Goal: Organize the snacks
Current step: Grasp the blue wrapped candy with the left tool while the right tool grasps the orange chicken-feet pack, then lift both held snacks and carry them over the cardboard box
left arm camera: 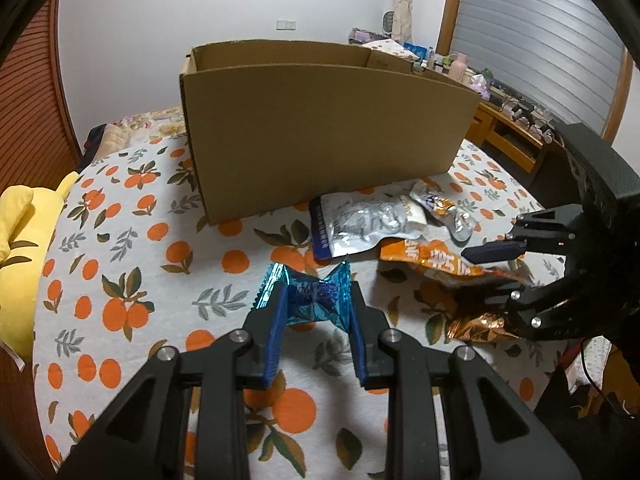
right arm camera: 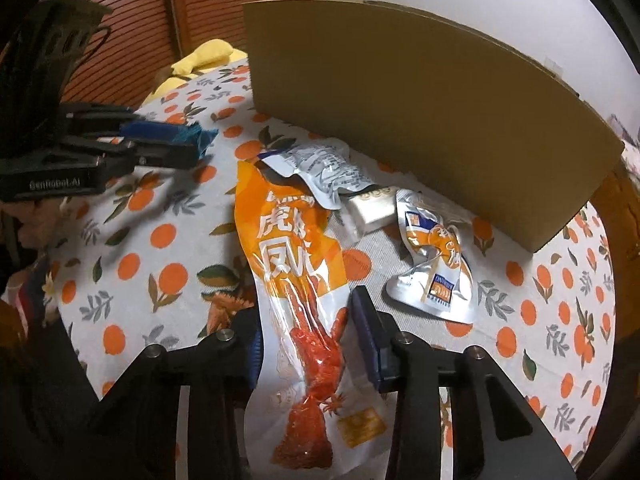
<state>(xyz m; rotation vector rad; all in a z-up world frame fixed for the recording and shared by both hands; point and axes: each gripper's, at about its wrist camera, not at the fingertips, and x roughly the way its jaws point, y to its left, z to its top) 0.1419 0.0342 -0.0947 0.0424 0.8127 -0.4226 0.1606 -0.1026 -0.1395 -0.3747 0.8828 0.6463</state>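
Note:
My left gripper (left arm camera: 316,296) is shut on a crinkled blue snack packet (left arm camera: 280,280), held just above the orange-print bedspread (left arm camera: 140,240). From the right wrist view the left gripper (right arm camera: 192,144) sits at the far left with the blue packet (right arm camera: 206,138) at its tip. My right gripper (right arm camera: 306,308) is shut on a long orange snack packet (right arm camera: 288,240), which narrows between the pads. The left wrist view has the right gripper (left arm camera: 496,276) at the right, on the orange packet (left arm camera: 424,256). A tall open cardboard box (left arm camera: 320,128) stands behind.
A silver packet with a blue edge (right arm camera: 320,172), a small white packet (right arm camera: 370,208) and a silver-orange pouch (right arm camera: 436,264) lie in front of the box (right arm camera: 420,100). A yellow cushion (left arm camera: 20,248) sits at the left. A cluttered wooden desk (left arm camera: 508,120) stands at the far right.

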